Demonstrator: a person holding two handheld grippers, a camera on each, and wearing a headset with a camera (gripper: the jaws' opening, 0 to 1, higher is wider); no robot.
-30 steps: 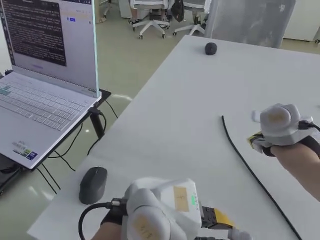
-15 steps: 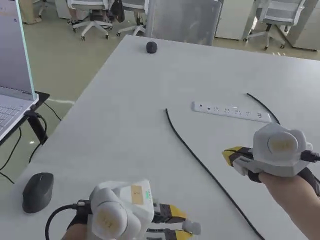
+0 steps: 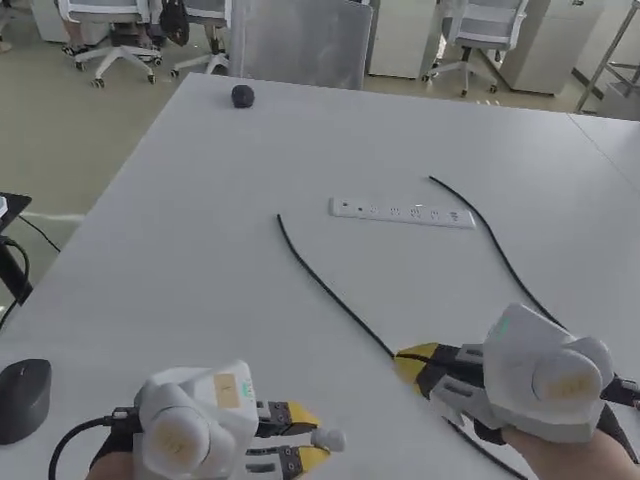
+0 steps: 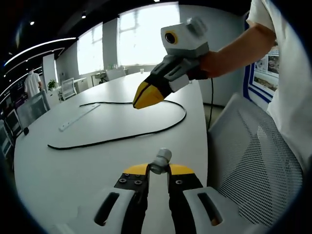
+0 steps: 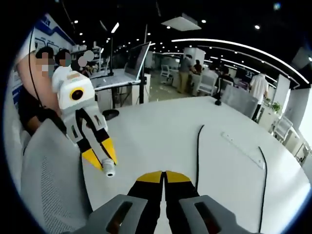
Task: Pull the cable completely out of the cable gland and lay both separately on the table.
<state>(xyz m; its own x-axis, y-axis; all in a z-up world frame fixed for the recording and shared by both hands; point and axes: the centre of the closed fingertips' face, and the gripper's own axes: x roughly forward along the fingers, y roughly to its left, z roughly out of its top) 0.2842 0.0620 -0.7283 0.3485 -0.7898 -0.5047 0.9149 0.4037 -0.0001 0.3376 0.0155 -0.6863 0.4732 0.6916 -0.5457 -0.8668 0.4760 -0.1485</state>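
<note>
we are pinching the gland (image 4: 161, 158) in the left gripper (image 4: 158, 169), apart from the cable (image 3: 320, 285); the right gripper (image 5: 165, 175) is hovering closed and empty near the cable.

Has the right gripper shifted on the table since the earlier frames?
Yes. The right gripper has drawn back from the power strip toward the person, and its tips now sit at the cable instead of beside it.
</note>
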